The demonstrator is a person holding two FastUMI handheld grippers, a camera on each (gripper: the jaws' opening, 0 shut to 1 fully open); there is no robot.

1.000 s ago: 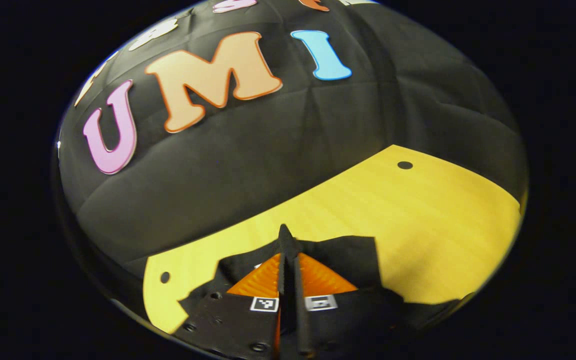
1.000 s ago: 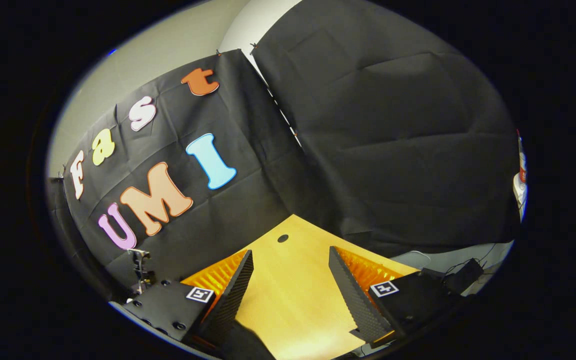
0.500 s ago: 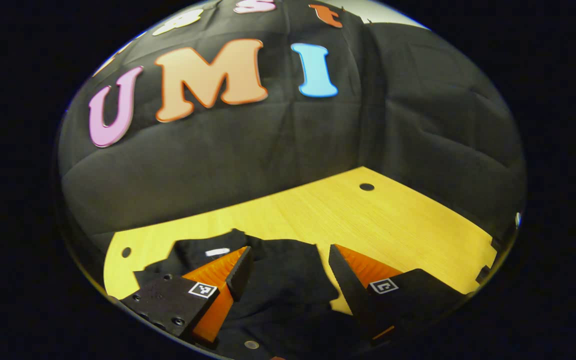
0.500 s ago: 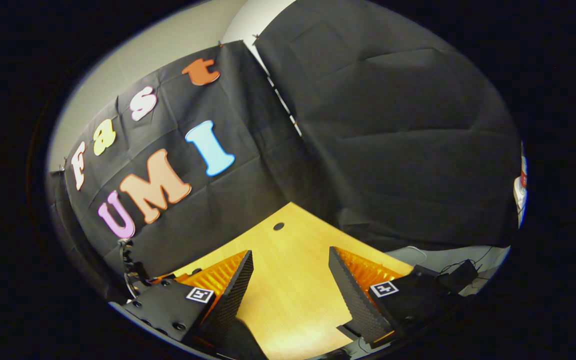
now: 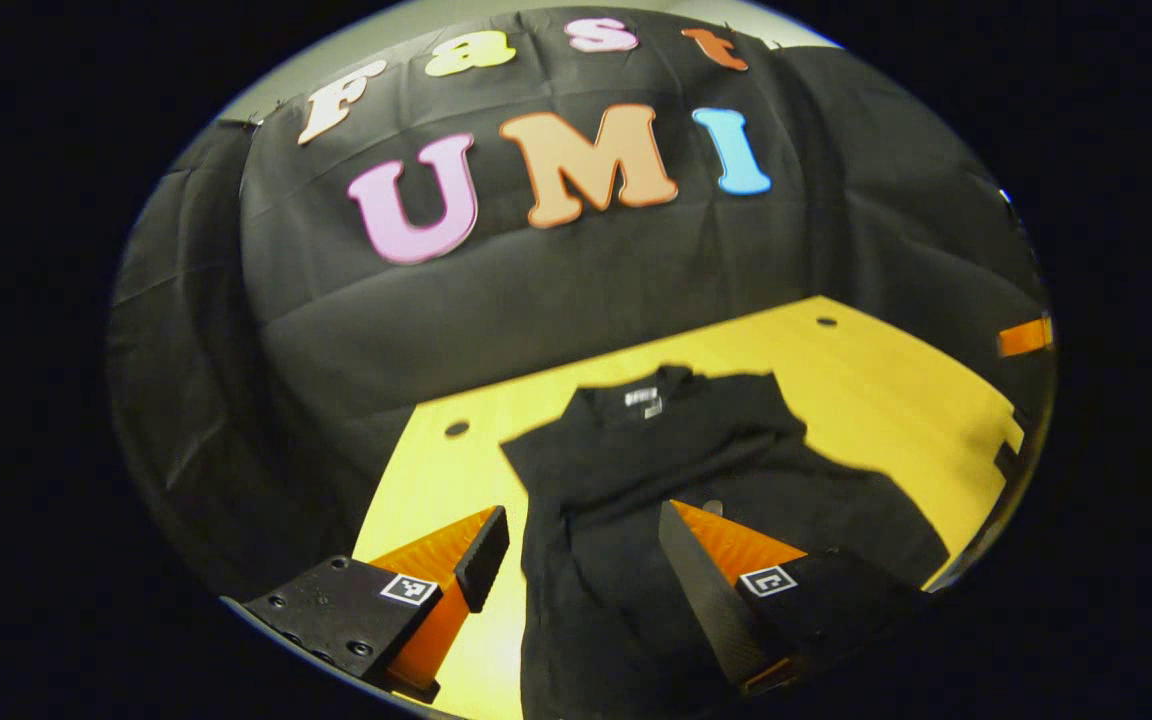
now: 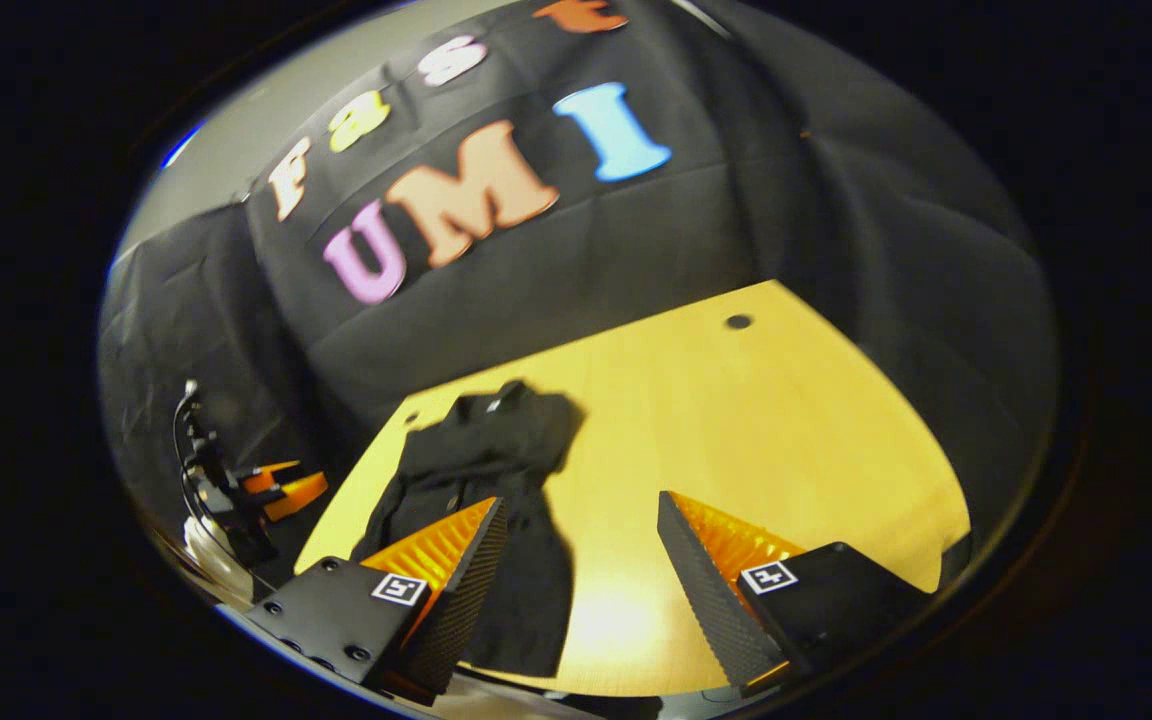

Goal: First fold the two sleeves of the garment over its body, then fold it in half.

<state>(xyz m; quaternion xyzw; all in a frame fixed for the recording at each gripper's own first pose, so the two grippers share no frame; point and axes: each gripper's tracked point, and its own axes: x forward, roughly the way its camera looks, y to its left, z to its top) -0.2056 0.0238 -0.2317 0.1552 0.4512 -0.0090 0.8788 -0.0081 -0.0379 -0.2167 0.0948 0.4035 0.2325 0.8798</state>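
While unreadable, a white neck label [image 5: 643, 399] marks the garment [image 5: 676, 470].

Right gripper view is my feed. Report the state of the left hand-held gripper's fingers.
Observer: In the left gripper view the left hand-held gripper is open and grips nothing. The black garment shows between its fingers.
Operator: Give me the garment's orientation.
Observer: The collar points toward the booth wall, and a white label shows inside the neck.
Operator: Describe how its two sides lie.
Observer: In that view the right-hand side spreads wide over the yellow table, while the left-hand side runs down as a nearly straight edge.
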